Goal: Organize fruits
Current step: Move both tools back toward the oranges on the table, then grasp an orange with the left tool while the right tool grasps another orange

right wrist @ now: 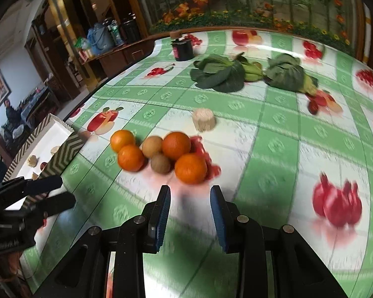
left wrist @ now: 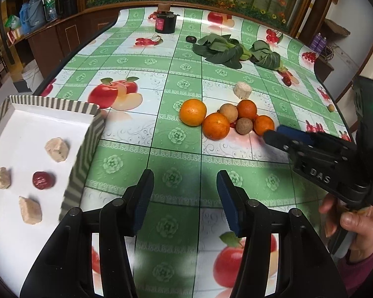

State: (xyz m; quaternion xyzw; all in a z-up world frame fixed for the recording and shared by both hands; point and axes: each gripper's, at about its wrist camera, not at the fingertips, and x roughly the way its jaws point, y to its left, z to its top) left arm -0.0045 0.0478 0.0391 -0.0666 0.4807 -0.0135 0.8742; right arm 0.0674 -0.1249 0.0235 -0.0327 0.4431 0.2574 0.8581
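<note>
Several oranges (left wrist: 192,112) and two brown round fruits (left wrist: 228,113) lie bunched together mid-table. My left gripper (left wrist: 185,181) is open and empty, hovering over the tablecloth short of the pile, with the tray to its left. My right gripper (left wrist: 273,131) comes in from the right, its tips close beside the rightmost orange (left wrist: 263,124). In the right wrist view that gripper (right wrist: 190,193) is open with a narrow gap and nothing in it, just behind the nearest orange (right wrist: 191,168). The left gripper (right wrist: 67,190) shows at the left edge.
A striped-rim white tray (left wrist: 87,109) at the left holds beige chunks (left wrist: 57,149) and a red date (left wrist: 43,179). Another beige chunk (left wrist: 242,90) lies behind the fruit. Leafy greens (left wrist: 221,48) and a black jar (left wrist: 165,22) sit farther back. A hand (left wrist: 355,223) holds the right gripper.
</note>
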